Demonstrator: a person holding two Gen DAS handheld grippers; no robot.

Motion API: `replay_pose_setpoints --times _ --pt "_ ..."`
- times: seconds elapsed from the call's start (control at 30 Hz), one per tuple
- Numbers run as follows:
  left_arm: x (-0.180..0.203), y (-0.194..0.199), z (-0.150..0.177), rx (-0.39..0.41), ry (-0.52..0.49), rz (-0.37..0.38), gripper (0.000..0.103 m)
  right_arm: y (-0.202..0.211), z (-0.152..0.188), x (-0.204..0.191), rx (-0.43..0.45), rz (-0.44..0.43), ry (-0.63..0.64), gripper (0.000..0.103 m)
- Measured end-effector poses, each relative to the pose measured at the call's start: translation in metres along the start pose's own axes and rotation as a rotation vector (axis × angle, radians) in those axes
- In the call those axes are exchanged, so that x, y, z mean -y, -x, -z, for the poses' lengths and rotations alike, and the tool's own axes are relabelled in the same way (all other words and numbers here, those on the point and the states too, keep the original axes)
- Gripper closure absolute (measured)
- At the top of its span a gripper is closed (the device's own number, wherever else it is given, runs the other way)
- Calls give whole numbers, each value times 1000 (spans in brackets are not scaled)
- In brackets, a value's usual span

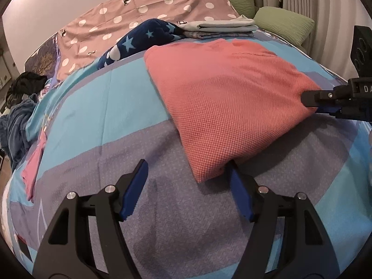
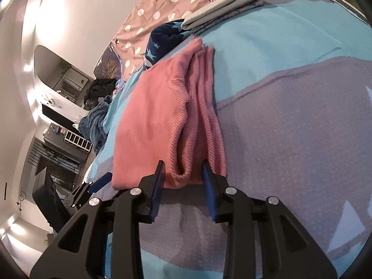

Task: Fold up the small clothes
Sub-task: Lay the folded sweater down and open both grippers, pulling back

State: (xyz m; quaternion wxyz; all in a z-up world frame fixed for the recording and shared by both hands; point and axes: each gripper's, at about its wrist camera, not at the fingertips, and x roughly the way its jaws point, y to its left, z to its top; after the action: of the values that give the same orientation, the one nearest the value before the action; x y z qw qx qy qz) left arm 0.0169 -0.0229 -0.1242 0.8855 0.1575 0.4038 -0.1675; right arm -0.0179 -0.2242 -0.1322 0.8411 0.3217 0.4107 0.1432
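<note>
pink garment [image 1: 227, 97]: it's lying folded on the blue-and-grey bedspread [image 1: 97, 121], with one corner reaching in beside your left fingers and the layered edge sitting between your right ones.

left gripper [image 1: 188, 181]: you're holding it wide open with nothing pinched. The near corner of the pink cloth is poking in by the right-hand finger [image 1: 239, 193], while the other finger is standing well clear over bare bedspread.

right gripper [image 2: 182, 179]: the fingers are sitting narrowly apart with the bunched fold of the garment between them. I honestly can't tell if the pads are pressing the cloth or just flanking it.

step in hand: looks to me like you're lining up both near corners for the next fold.

doing it well: I'd be scooting the left one across so the corner is sitting fully between both fingers before closing, and catching every layer on the right, since that edge is stacked several deep.

folded stack [image 1: 220, 29]: already sitting far beyond the fingertips, next to the navy star blanket [image 1: 144, 39], so keep the fold short of it.
</note>
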Motion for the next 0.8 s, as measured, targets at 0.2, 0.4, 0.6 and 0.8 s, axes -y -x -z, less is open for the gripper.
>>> replay_pose_setpoints --times 0.2,0.4,0.6,0.8 --pt "6 4 -2 11 4 -3 32 24 -14 -9 88 -116 -47 97" --pt "15 1 -8 33 -4 7 30 28 -25 -17 77 -190 -67 97" --pt "-12 -6 -6 -12 136 -113 28 31 -20 -7 99 -157 -99 97" --pt "-11 3 6 -10 109 -166 27 6 2 26 -2 -53 -195 98"
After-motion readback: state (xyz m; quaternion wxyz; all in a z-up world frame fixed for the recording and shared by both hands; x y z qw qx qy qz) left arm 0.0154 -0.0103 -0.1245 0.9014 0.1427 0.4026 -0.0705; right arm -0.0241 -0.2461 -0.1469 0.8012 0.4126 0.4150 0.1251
